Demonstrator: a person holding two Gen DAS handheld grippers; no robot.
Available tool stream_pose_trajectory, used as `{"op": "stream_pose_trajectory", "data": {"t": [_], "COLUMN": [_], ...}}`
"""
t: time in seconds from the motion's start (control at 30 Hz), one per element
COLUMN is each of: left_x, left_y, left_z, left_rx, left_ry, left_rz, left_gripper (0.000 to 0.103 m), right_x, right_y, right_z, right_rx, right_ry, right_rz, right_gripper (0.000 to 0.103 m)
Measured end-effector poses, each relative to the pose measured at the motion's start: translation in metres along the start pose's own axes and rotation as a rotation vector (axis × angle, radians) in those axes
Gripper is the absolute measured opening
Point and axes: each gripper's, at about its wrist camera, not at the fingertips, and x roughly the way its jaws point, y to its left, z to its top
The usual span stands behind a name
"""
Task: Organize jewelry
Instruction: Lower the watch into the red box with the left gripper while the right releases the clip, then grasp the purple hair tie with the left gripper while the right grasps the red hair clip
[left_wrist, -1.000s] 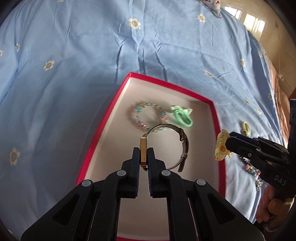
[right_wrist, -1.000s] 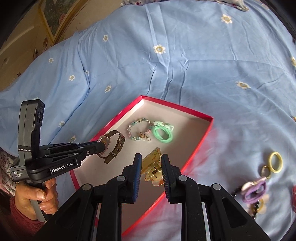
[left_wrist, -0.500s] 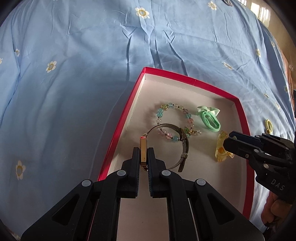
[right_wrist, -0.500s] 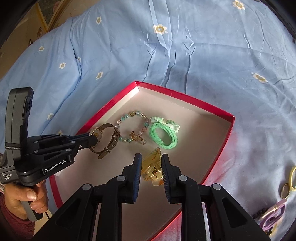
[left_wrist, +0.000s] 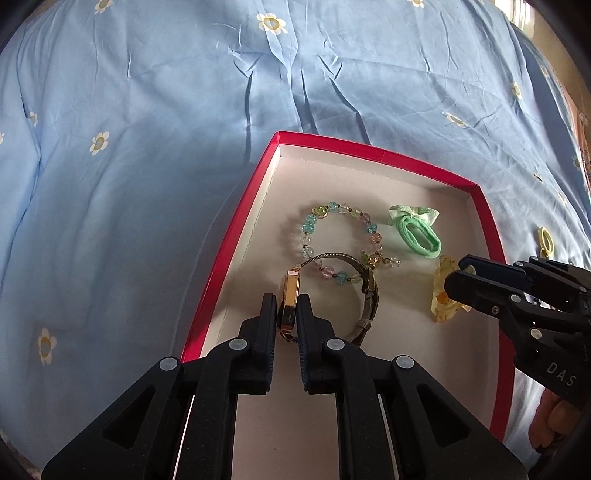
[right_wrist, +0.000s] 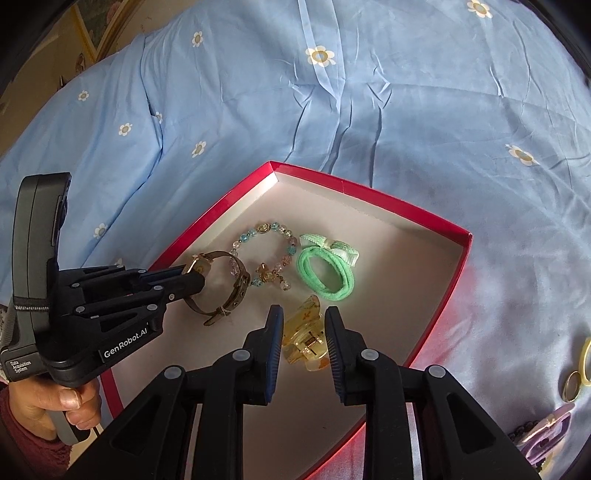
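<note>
A red-rimmed box (left_wrist: 236, 236) (right_wrist: 207, 229) lies on the blue flowered bedspread (left_wrist: 147, 147). My left gripper (left_wrist: 287, 299) (right_wrist: 195, 277) is low inside the box near its left wall, its pads still against the gold case of a watch (left_wrist: 369, 295) (right_wrist: 240, 291) as the jaws start opening. The strap curls to the right over a beaded bracelet (left_wrist: 308, 223) (right_wrist: 264, 229). My right gripper (right_wrist: 303, 314) (left_wrist: 456, 275) is over the box floor, jaws opening, with a yellow hair clip (right_wrist: 304, 339) (left_wrist: 441, 295) still filling the gap between the pads. A green hair tie (left_wrist: 413, 213) (right_wrist: 332, 245) lies just beyond.
Outside the box on the right, loose pieces lie on the bedspread: yellow and gold rings (right_wrist: 583, 362) (left_wrist: 546, 239) and a purple clip (right_wrist: 546, 432). A hand (right_wrist: 55, 402) in a dark red sleeve holds the left gripper's handle. The box's far right part holds nothing.
Both grippers have come down and forward into the box with the watch and the clip. The right jaws stand slightly wider than before.
</note>
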Motion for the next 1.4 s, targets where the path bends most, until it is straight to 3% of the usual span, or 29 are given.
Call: {"op": "stream_pose_trajectory", "data": {"t": [0.17,0.33,0.4,0.7,1.1,1.4], "left_x": [-0.004,-0.024,-0.032,-0.071,-0.081,-0.081], "left_y": [-0.001,0.004,0.006,-0.014,-0.080,-0.122], "left_z": [-0.001,-0.005,-0.008,-0.024,-0.030,-0.031], "left_rx": [-0.007,-0.060,-0.092,-0.124,-0.017,0.071], "left_ry": [-0.005,-0.053,-0.072,-0.130,-0.109,-0.094], "left_rz": [0.004,-0.016,-0.041,-0.136,-0.254,-0.287], "left_gripper": [0.022,0.036,0.039,0.044,0.045,0.045], "right_x": [-0.007,-0.027,-0.038,-0.084,-0.146,-0.178], "right_y": [-0.001,-0.001,-0.002,-0.022,-0.086,-0.124], "right_z": [0.001,-0.002,-0.005,-0.028,-0.078,-0.110], "right_rx": [0.012,0.024,0.033,0.096,0.216,0.293], "right_ry": [-0.014,-0.053,-0.072,-0.132,-0.171,-0.188], "right_rz": [0.009,0.021,0.028,0.015,-0.105,-0.173], "right_gripper": [0.038,0.040,0.045,0.047,0.049,0.052]}}
